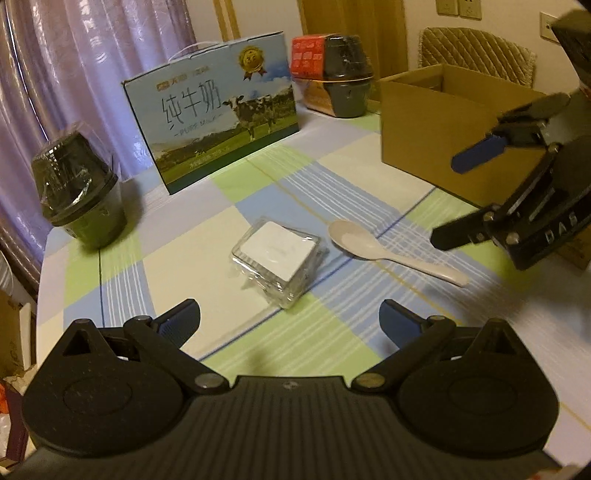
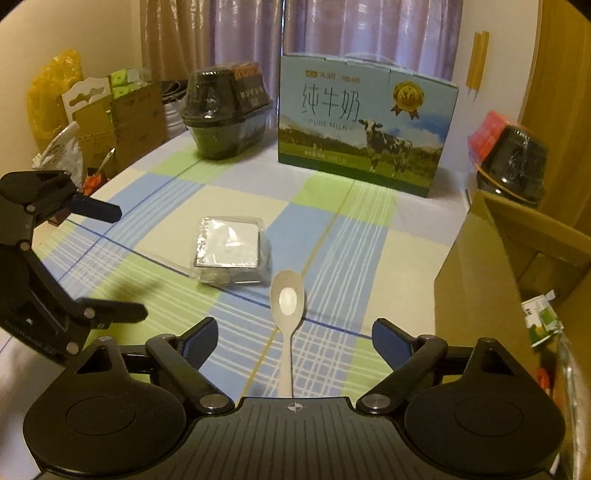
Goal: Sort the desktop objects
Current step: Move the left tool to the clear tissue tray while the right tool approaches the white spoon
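Spoon (image 2: 287, 306), pale plastic, lies flat on the checked tablecloth (image 2: 332, 236) right in front of the right gripper (image 2: 293, 341); handle points back toward the gripper body, bowl faces up and away. Right gripper jaws wide open, nothing held, fingers either side of the handle w/o touching it. In the left wrist view the same spoon (image 1: 373, 245) sits diagonal, bowl toward the wrapped box, handle toward the right gripper (image 1: 452, 201), which hangs above the cloth at frame right, jaws spread.

Left gripper (image 1: 290, 321) also wide open, empty, above the cloth w/ the clear-wrapped white box (image 1: 279, 258) just ahead, between its fingers' line of sight but not touching. Box is just beside the spoon bowl, small gap. From the right wrist view the box (image 2: 229, 251) is left of and beyond the spoon, and the left gripper (image 2: 114, 264) shows at frame left.

Cardboard box (image 1: 443, 122), open top, stands to the right, near the spoon's side of the table. Farther back: milk carton case (image 2: 365, 125) w/ cow print, upright at the table's far edge. Dark wrapped bowl pack (image 2: 225, 110) far left of it; another w/ red label (image 2: 509, 155) far right, behind the cardboard box. Purple curtain (image 2: 332, 26) behind all.
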The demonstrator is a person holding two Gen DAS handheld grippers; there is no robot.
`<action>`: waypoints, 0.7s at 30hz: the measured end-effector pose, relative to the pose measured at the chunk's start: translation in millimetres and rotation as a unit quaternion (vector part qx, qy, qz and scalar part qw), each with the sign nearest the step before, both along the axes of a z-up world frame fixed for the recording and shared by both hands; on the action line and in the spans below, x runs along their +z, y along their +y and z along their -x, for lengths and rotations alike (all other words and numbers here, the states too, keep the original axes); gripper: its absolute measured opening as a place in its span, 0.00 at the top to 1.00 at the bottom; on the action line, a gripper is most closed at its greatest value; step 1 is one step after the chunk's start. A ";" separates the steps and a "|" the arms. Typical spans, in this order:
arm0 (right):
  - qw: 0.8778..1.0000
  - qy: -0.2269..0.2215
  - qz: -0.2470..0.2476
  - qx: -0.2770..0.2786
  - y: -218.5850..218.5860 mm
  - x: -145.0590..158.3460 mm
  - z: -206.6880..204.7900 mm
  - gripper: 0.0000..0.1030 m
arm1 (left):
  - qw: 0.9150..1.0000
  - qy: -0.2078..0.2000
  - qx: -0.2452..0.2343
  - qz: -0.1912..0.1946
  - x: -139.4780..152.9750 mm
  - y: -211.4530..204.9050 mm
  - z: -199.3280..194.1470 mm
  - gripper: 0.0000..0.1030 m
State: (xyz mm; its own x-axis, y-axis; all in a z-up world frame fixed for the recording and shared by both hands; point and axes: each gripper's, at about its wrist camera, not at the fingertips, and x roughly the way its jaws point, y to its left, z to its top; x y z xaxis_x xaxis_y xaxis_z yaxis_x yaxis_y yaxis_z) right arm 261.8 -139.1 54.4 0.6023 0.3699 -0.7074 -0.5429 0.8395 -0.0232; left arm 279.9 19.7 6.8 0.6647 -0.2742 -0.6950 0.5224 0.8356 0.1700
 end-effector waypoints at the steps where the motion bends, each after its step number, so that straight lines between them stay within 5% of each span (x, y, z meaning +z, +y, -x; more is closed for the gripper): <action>1: 1.000 0.003 0.000 0.001 1.5 -3.3 -3.5 0.17 | 1.000 0.003 0.001 0.005 -1.5 1.9 -5.2 0.02; 12: 1.000 0.024 0.011 -0.001 12.5 -36.7 -32.2 0.29 | 1.000 0.015 -0.025 0.009 -26.6 -0.1 -43.1 0.02; 21: 0.999 0.033 0.003 -0.007 7.8 -53.7 -43.7 0.35 | 0.998 0.036 -0.028 0.036 -43.8 -4.0 -66.6 0.11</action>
